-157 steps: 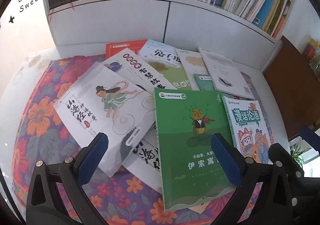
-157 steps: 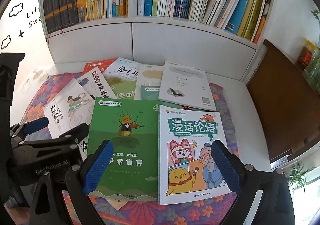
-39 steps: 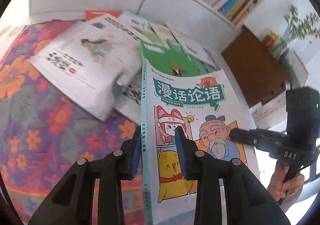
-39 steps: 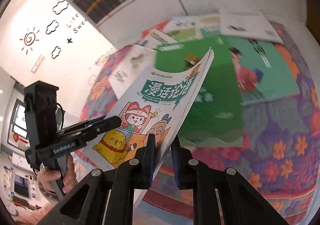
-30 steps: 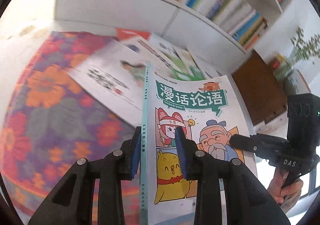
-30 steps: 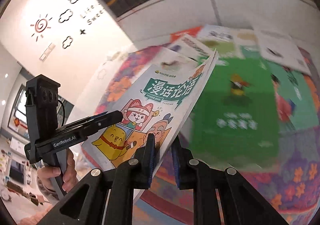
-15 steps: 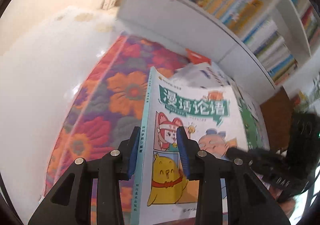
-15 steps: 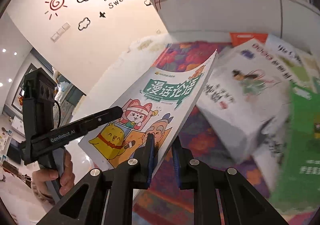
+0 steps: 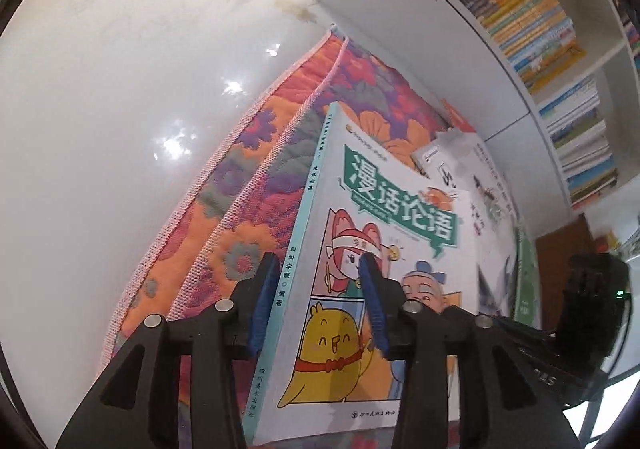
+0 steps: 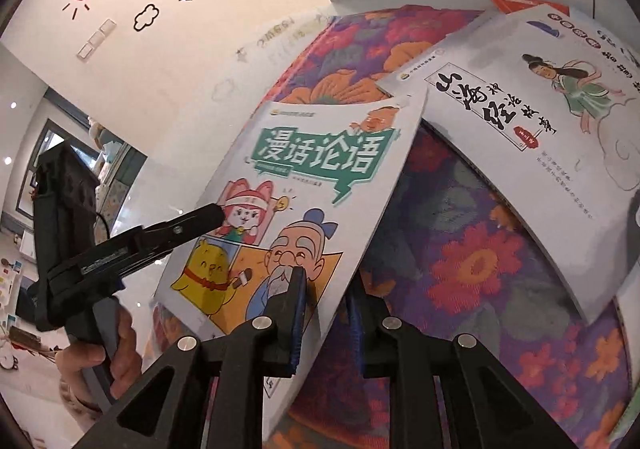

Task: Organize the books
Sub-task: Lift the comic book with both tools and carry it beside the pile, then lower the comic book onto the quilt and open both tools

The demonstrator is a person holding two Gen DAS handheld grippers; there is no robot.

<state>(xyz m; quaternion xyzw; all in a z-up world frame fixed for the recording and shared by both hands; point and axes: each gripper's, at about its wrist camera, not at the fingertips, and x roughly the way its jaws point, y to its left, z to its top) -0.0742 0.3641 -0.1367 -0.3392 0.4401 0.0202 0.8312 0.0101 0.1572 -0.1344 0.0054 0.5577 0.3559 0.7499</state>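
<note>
The comic book with a green title banner lies tilted over the left part of the floral mat. My left gripper straddles its spine edge; its jaws are opening and the pads stand a little off the book. My right gripper grips the book's lower right corner, and its jaws are starting to open. The left gripper reaches onto the cover from the left, held by a hand.
A white book with a painted lady lies right of the comic on the mat, a red book behind it. Bare white tabletop lies left of the mat. The full bookshelf stands behind.
Both grippers have carried the comic book leftward and down, from over the scattered books to the mat's left part. The left jaws have widened around the spine.
</note>
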